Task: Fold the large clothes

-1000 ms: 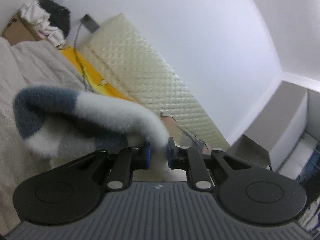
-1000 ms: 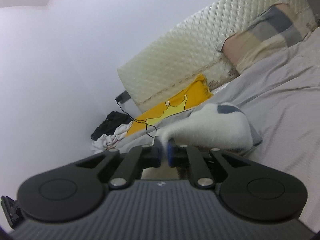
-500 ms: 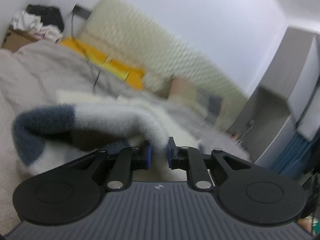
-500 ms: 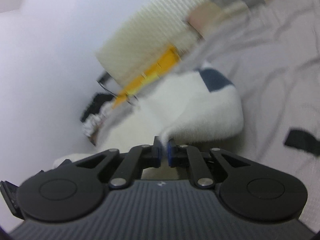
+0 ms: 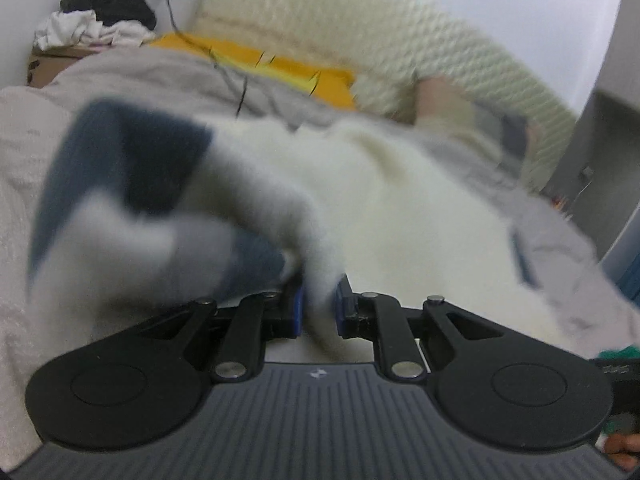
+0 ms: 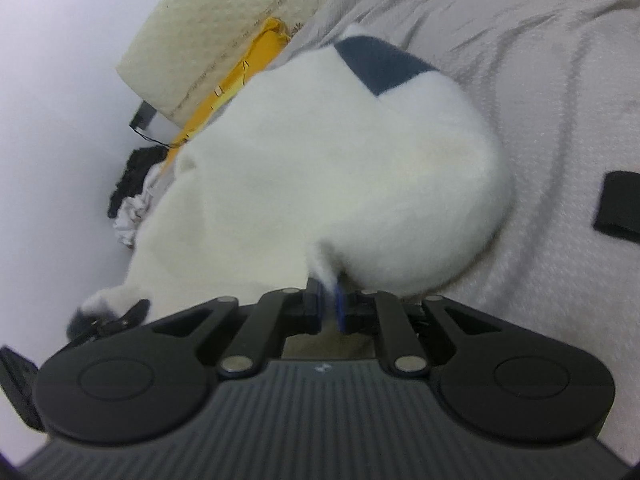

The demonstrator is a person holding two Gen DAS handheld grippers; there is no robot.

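A: Two grippers, both clamped on the same fleece garment [image 6: 320,160]. Right gripper [image 6: 329,308] has a thin tuft of white pile pinched between its blue pads, jaws nearly together.

B: And the left gripper [image 5: 319,309]?

A: A thicker bunch of fleece sits between its pads. Its jaws have just been opening a little, but the pads look pressed on the fabric, so I'd call it gripping. View is blurred, so not certain how firmly.

B: Where's the garment?

A: On the bed [image 6: 540,80], spread over the grey cover. White fleece with a navy patch [image 6: 380,62] at the far side in the right view. In the left view a navy-and-white part, likely a sleeve or hem, curls up on the left near the jaws.

B: Why hold it at two spots?

A: Looks like each gripper has an edge or corner so the piece can be carried over and laid flat as one fold. Both point downward at the bed, so I'd judge it's being set down.

B: Other stuff?

A: Yellow pillow [image 5: 256,56] by the quilted headboard [image 5: 360,20], far side. Pile of clothes [image 5: 96,20] far left. Black strap-like item [image 6: 618,206] on the cover at right, apart from the fleece.
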